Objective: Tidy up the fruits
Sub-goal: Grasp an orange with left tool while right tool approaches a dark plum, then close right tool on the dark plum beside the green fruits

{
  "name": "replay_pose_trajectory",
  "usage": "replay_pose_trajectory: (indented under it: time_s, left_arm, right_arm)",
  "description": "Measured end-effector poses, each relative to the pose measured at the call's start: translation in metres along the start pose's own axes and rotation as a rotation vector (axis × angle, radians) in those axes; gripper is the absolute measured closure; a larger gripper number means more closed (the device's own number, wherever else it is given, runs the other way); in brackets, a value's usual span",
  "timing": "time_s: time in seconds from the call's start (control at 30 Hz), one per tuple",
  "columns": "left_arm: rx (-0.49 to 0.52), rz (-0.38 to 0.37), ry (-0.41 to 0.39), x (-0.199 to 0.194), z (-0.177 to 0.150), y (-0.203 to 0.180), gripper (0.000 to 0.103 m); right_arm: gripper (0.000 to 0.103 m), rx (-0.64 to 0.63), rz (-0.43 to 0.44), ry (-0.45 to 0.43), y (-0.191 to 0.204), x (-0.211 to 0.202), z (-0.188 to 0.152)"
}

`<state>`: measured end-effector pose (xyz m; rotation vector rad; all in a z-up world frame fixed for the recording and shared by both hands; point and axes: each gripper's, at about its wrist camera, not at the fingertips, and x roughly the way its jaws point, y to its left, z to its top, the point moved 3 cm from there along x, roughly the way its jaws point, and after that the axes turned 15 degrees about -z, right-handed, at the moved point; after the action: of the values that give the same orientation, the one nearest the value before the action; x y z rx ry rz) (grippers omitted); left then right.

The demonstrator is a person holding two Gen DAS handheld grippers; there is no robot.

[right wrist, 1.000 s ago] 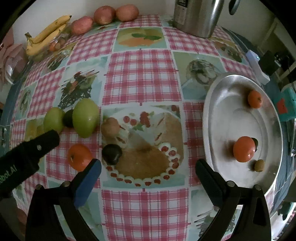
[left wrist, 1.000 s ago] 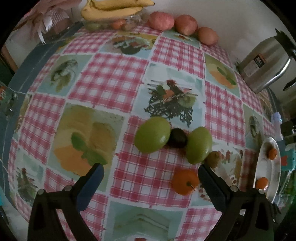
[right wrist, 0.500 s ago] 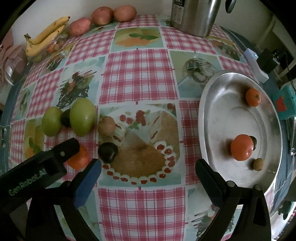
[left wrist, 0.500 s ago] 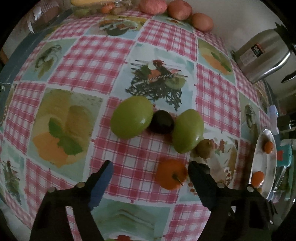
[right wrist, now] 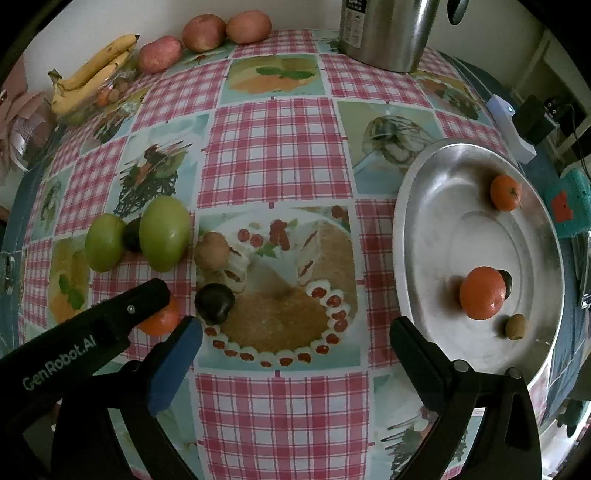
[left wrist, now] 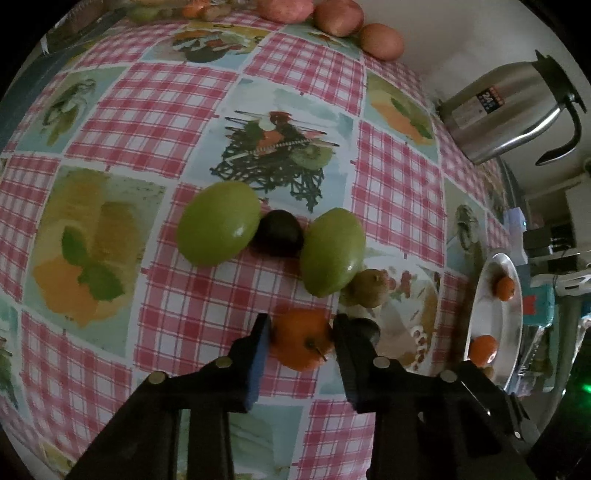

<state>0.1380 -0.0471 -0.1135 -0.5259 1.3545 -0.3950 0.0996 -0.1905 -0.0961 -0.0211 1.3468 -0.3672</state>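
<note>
Pink-checked oilcloth with printed food panels (right wrist: 280,147) covers the table, dim light falling across scattered fruit. At lower centre of the left wrist view, the left gripper (left wrist: 301,334) has just been closing its jaws on an orange mandarin (left wrist: 301,343), and the two pads now press against its sides, stem facing the camera. Just above it in that frame lie two green fruits (left wrist: 218,223) (left wrist: 332,251) with a dark plum (left wrist: 279,233) wedged between them, touching both; a brown kiwi (left wrist: 365,283) sits against the lower right of the second green fruit, and another dark fruit (right wrist: 214,303) peeks out behind the right finger. In the right wrist view the right gripper (right wrist: 295,343) hangs over a printed cake panel at lower centre, jaws spread wide with nothing between them. A steel tray (right wrist: 417,206) fills the right of that frame, holding a large mandarin (right wrist: 482,298) with a dark fruit touching its far side, a smaller mandarin (right wrist: 505,192) near the upper rim and a small kiwi (right wrist: 515,326) below. Bananas (right wrist: 92,74) and three reddish fruits (right wrist: 203,33) line the upper left edge; a steel kettle (right wrist: 388,33) stands at top
</note>
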Motion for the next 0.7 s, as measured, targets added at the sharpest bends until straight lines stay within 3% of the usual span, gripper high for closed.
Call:
replay_pose_trajectory:
  time_s: [0.23,0.7]
  left_arm:
    - [-0.011,0.0,-0.004,-0.01,0.002,0.007,0.067]
    - [-0.093,0.065,-0.086,-0.036,0.01,0.041,0.067]
  right_arm:
    - [0.002,0.009,0.002,0.007,0.001,0.001,0.0]
    - [0.002,-0.04,0.019,0.02,0.022,0.011,0.003]
